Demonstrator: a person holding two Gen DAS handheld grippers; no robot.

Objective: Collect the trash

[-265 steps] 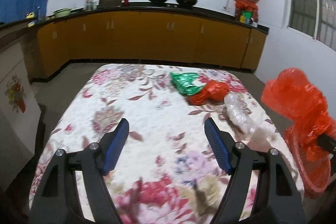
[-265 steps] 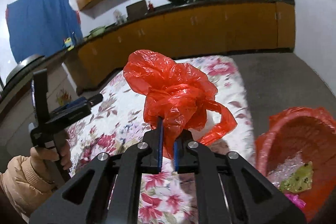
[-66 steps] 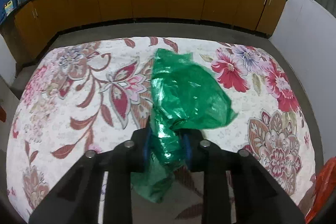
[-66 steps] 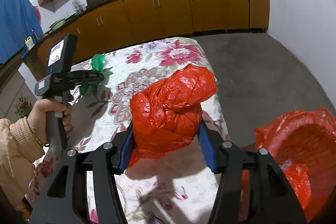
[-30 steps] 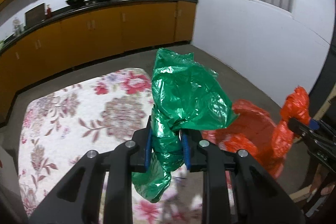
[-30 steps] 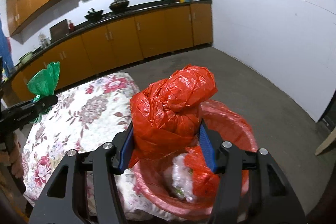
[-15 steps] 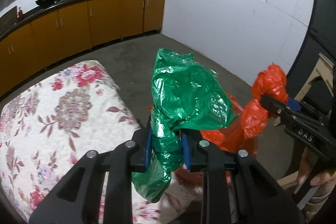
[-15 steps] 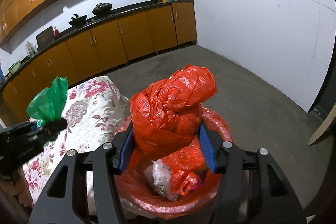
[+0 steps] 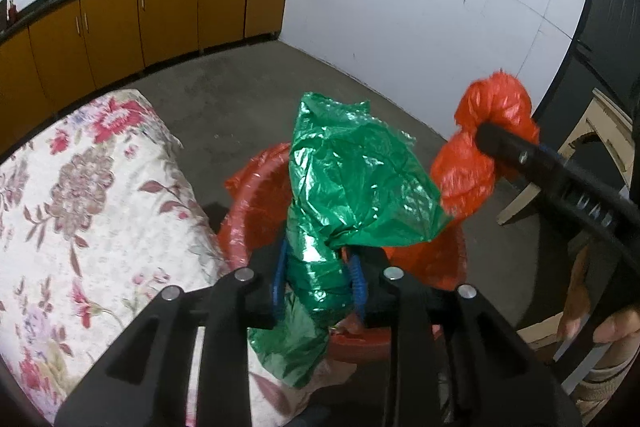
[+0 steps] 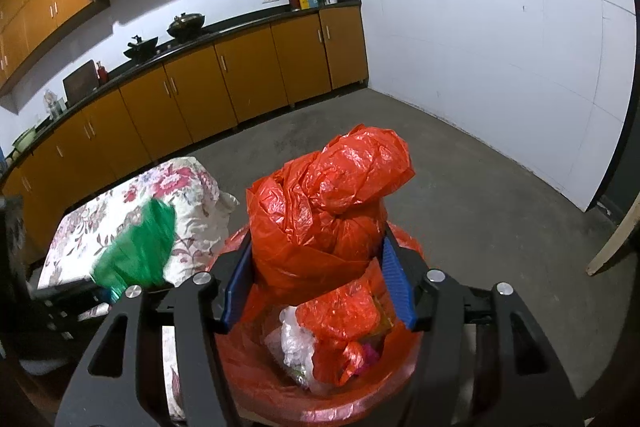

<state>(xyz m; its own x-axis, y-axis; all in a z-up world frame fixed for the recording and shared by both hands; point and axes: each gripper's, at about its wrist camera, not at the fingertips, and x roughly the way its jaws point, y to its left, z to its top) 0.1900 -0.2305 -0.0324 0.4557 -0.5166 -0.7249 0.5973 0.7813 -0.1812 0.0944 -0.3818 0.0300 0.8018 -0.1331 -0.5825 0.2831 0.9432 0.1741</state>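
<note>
A crumpled green plastic bag point(image 9: 352, 179) stands between the blue pads of my left gripper point(image 9: 318, 281), which still touch it while the jaws are opening. It hangs over the near rim of the red-lined trash bin point(image 9: 256, 211). My right gripper point(image 10: 316, 283) has a crumpled red plastic bag point(image 10: 328, 203) between its pads, right above the bin point(image 10: 248, 359); those jaws are opening too. In the left wrist view the red bag point(image 9: 488, 131) shows at the right. The green bag point(image 10: 140, 247) appears blurred at the left of the right wrist view.
The table with the floral cloth point(image 9: 80, 187) stands left of the bin. Clear plastic point(image 10: 296, 339) and other wrappers lie in the bin. A person's hand point(image 9: 600, 323) holds the right gripper. A pale wooden frame point(image 9: 600, 131) stands at the far right, orange cabinets point(image 10: 240, 87) behind.
My left gripper has carried the green bag right and down, off the table to the bin's rim. The red bag has shifted slightly over the bin. Both pairs of pads stand a little wider.
</note>
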